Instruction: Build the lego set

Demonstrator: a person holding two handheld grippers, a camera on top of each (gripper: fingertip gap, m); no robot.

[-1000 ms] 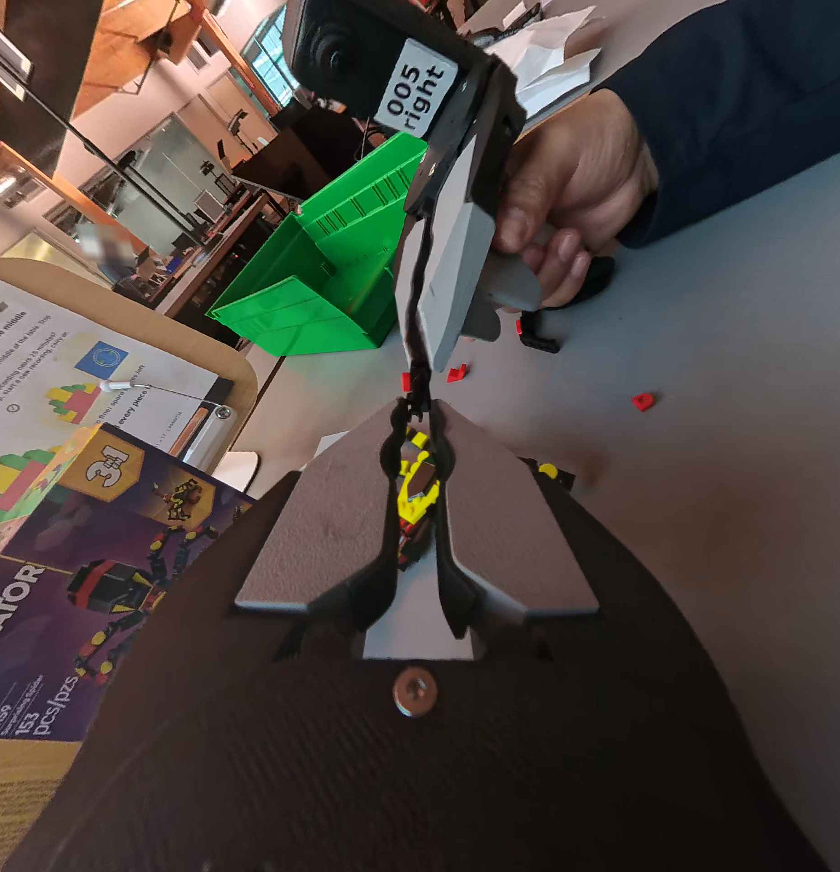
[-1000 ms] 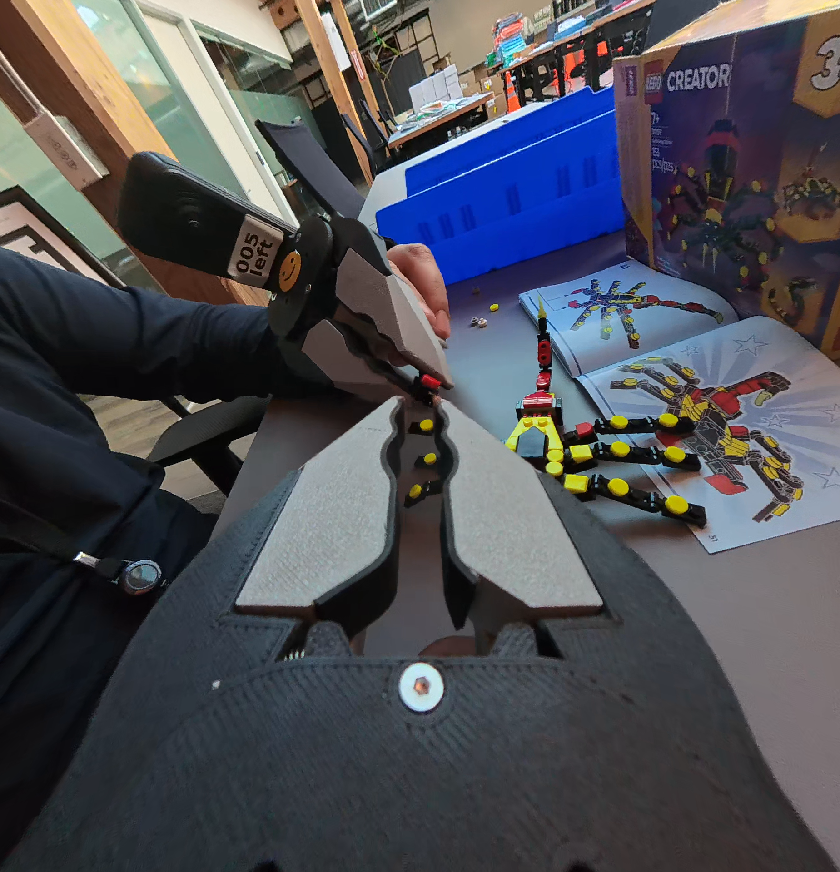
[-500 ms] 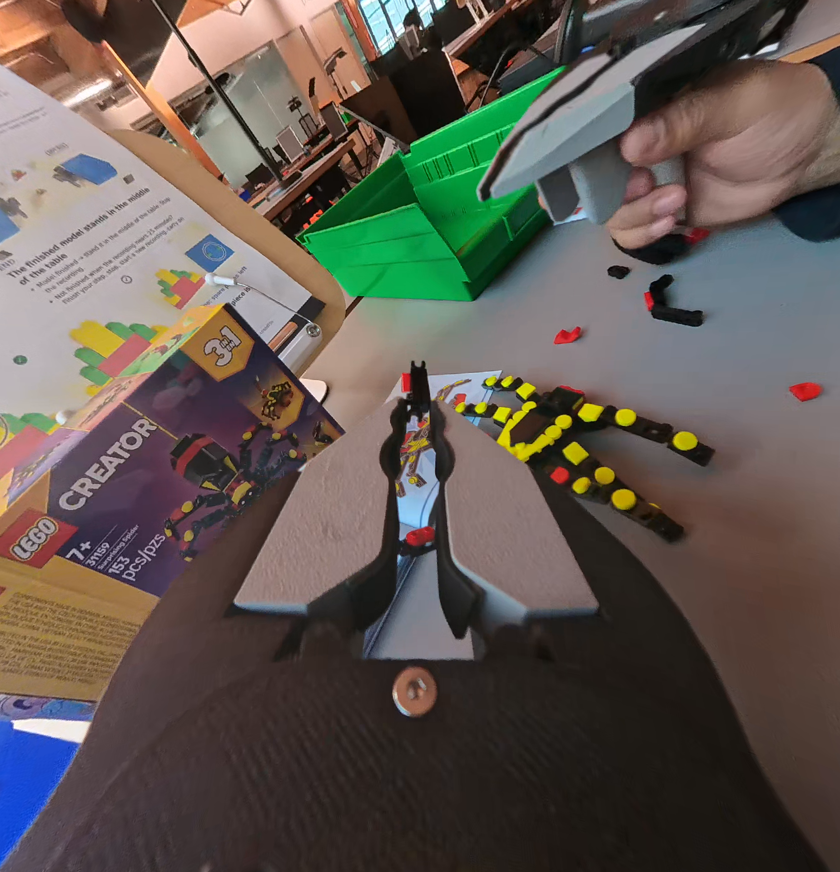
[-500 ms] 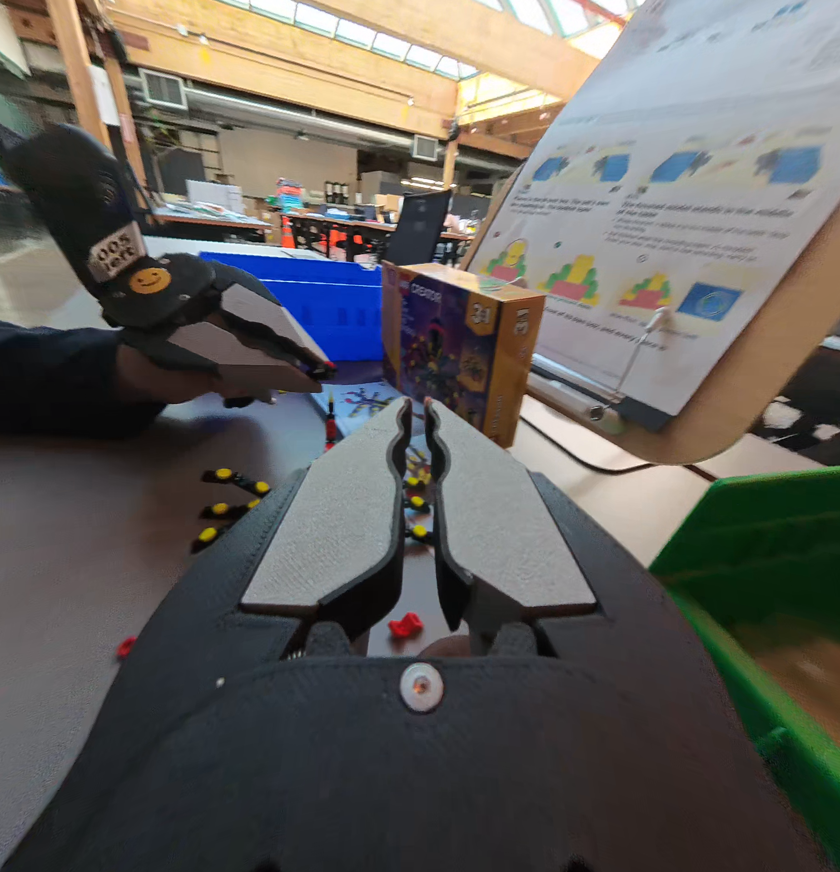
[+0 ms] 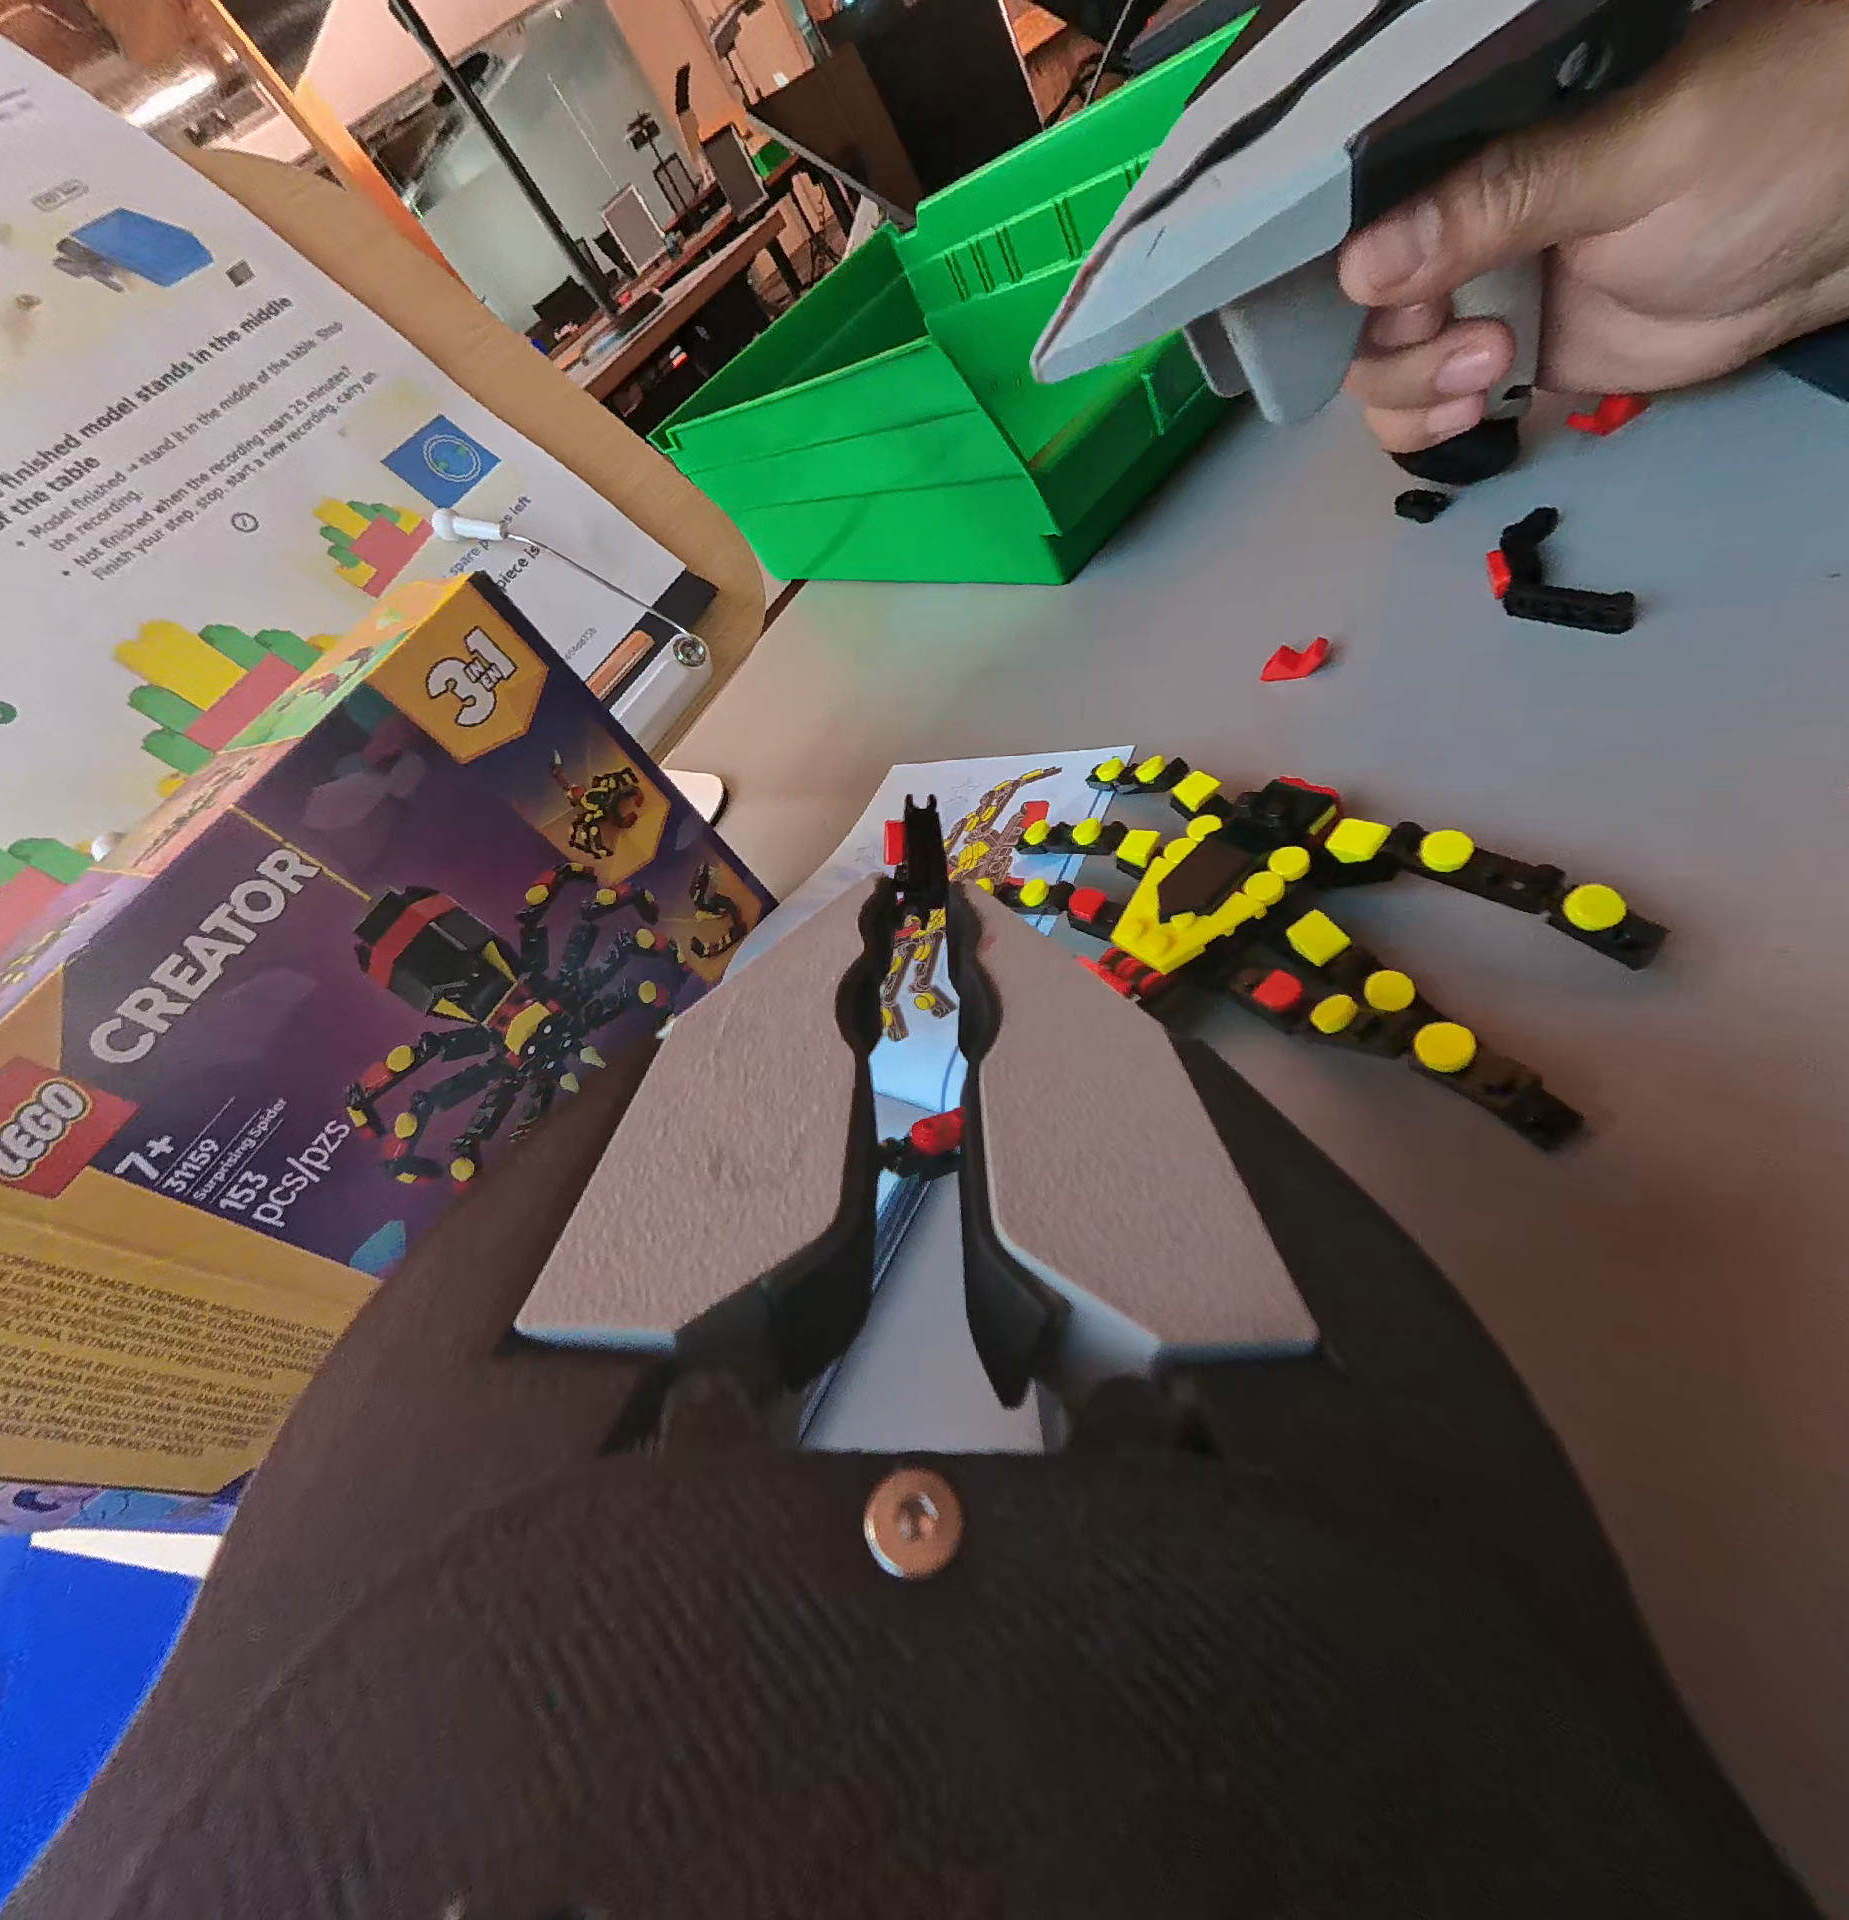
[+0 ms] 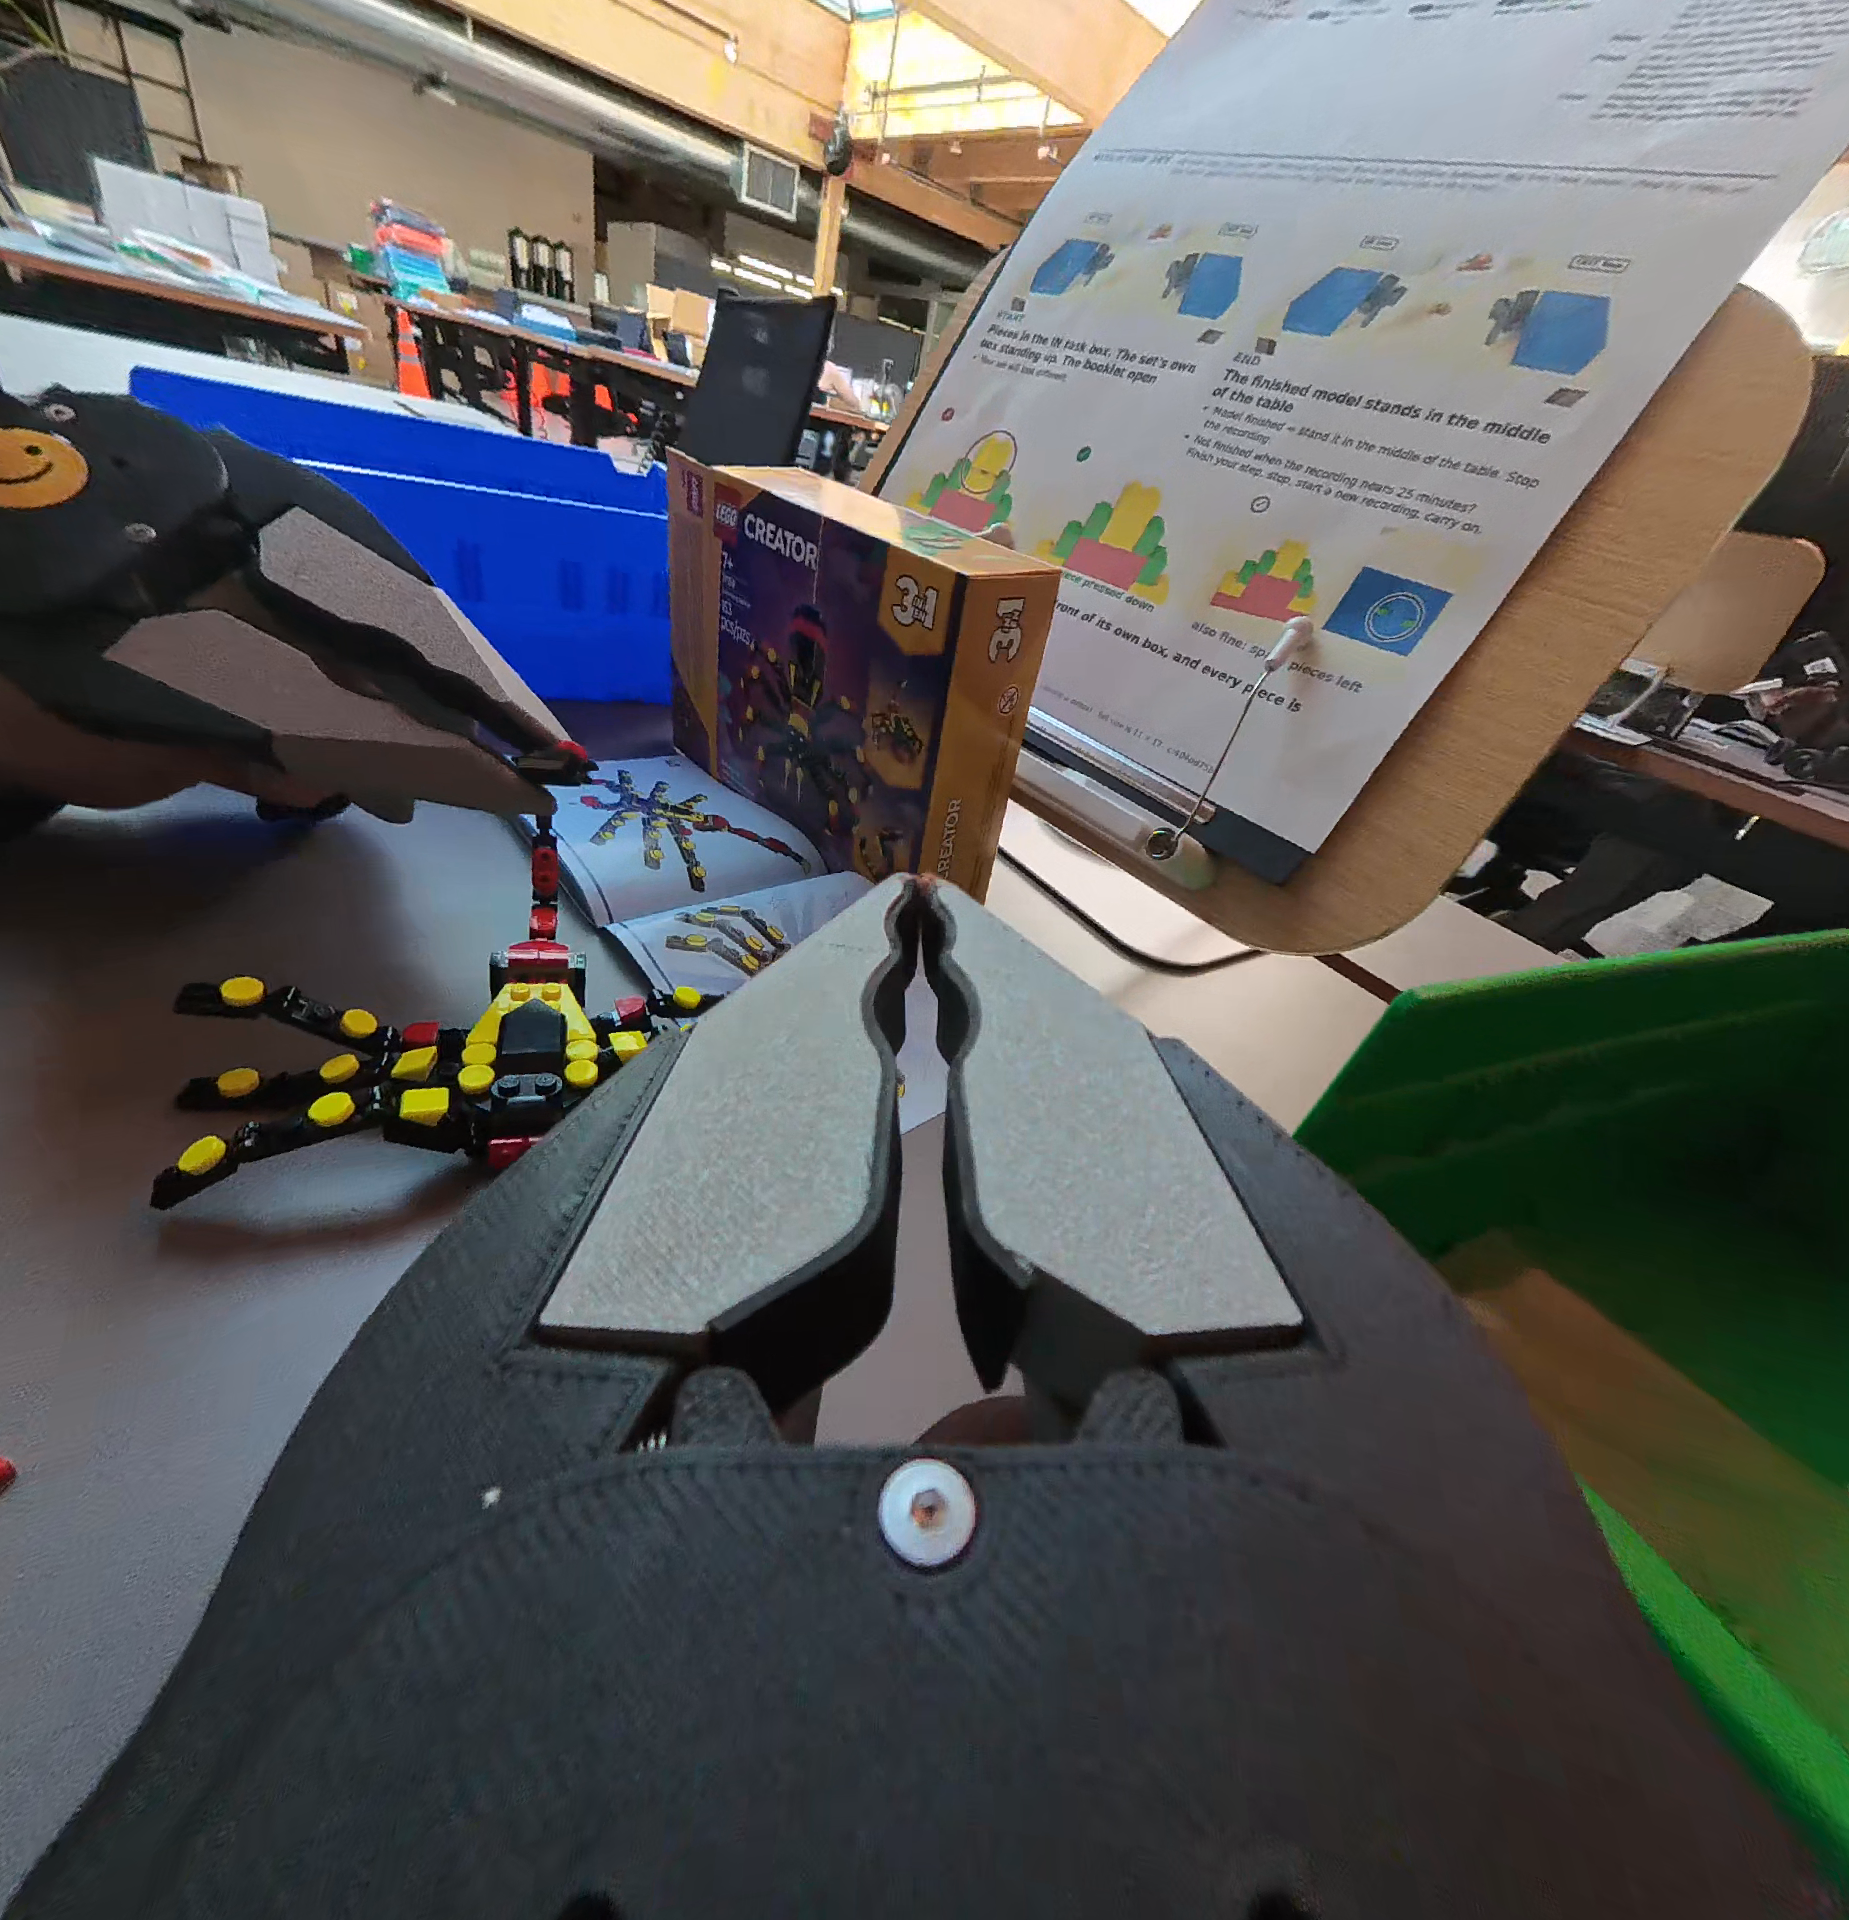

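Open table to the right of the model

Bare table (image 5: pixel 1522 1299) lies beside the spider model (image 5: pixel 1263 914); set box (image 5: pixel 359 987) and green bin (image 5: pixel 899 457) close the far side.

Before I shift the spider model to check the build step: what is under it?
Part of the spider model lies on the open instruction booklet; the rest lies on the grey table. The print beneath it is covered.

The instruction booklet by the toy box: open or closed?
Open. The booklet lies flat on the table, two printed pages showing beside the box.
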